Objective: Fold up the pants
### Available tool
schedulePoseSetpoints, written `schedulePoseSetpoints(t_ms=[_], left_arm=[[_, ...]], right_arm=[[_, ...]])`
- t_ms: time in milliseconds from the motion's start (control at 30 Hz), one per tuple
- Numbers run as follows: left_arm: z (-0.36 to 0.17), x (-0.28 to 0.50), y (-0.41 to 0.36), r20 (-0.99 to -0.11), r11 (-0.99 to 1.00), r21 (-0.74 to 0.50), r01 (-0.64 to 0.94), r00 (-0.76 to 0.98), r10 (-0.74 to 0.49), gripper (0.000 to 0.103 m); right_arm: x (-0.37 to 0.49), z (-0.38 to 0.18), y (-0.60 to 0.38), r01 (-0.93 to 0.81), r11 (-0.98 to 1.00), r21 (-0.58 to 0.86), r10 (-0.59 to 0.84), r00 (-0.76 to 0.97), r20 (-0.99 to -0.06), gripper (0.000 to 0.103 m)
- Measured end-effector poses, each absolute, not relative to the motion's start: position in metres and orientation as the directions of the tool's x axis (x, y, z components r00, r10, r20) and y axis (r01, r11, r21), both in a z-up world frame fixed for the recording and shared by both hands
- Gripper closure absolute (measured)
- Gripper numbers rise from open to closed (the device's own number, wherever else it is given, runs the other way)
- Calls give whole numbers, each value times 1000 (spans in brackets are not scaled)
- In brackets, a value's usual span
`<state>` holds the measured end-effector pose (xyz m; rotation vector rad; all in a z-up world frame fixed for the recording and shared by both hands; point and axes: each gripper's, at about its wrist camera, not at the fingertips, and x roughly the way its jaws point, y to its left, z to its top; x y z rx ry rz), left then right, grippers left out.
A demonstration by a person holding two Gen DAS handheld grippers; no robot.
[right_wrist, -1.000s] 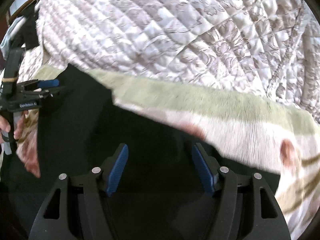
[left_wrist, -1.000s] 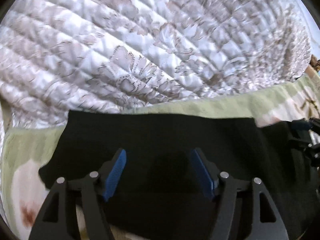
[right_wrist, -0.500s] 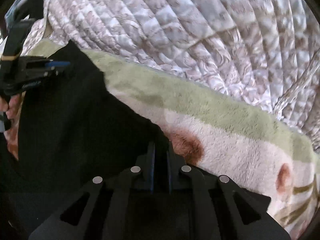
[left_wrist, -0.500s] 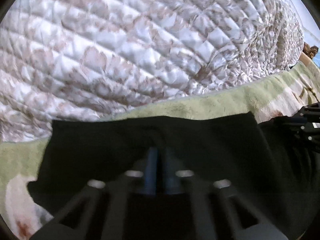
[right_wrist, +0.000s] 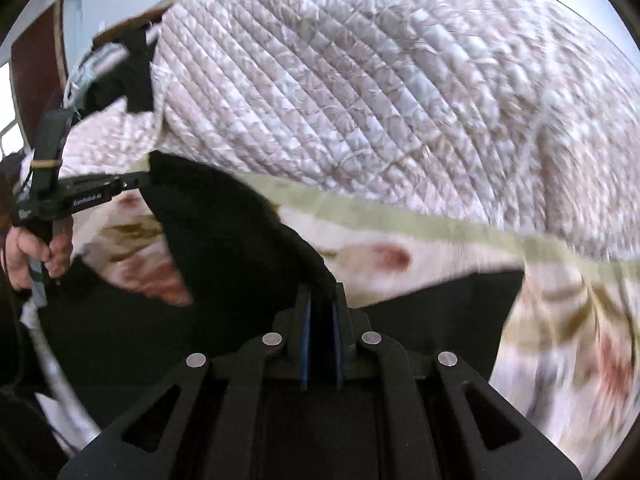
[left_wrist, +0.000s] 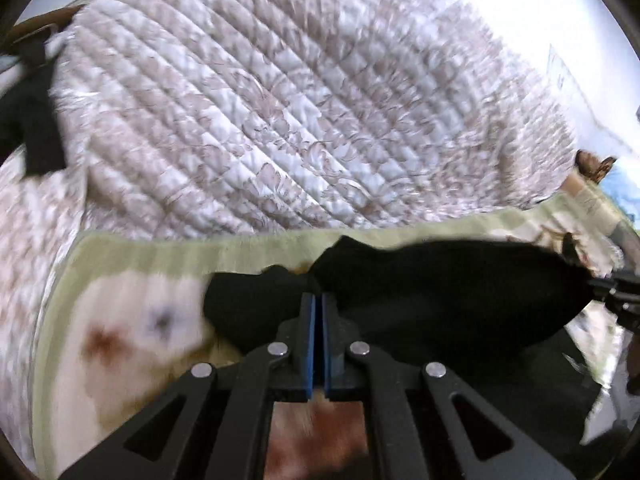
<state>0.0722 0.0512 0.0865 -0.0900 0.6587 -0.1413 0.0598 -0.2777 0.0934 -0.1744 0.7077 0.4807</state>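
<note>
The black pants (left_wrist: 440, 292) hang stretched between my two grippers, lifted above a green-edged floral blanket (left_wrist: 132, 344). My left gripper (left_wrist: 319, 300) is shut on one end of the pants' edge. My right gripper (right_wrist: 320, 300) is shut on the other end of the pants (right_wrist: 224, 232). In the right wrist view the left gripper (right_wrist: 136, 184) shows at the far left, pinching the cloth. In the left wrist view the right gripper (left_wrist: 600, 286) shows at the right edge. More black cloth (right_wrist: 432, 312) lies below on the blanket.
A quilted white and beige bedspread (left_wrist: 304, 120) fills the space behind the blanket (right_wrist: 440, 232). A dark garment (left_wrist: 28, 120) lies at the far left of the bed. A wall (left_wrist: 560, 32) rises beyond the bed.
Both grippers went from open over the flat pants to shut on the pants' edge. They have since lifted it, so the cloth now hangs bunched above the blanket.
</note>
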Motion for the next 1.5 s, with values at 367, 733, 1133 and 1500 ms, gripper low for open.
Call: schedulePoseSetpoints(t_ms=[367,733,1133,1500], left_arm=[[11,-63,39,-751,977,-197,80,628,-203,99],[39,-80,54,-729,981,-191,44,663,-171,72],[6,15,-28,-795,990,-15,142,599,-98,53],[3,39,-46,-785,985,110,136,620,2,85]], right_arm=[[-43,-20,-303,-224,949,223,302,433,-849,90],[-78,12,-324,-178,912,371,405,541,-737,51],[-77,-11,-357,69,887,456,343,563,-752,50],[-72,-28,-362,144,854,499,348,554,-756,50]])
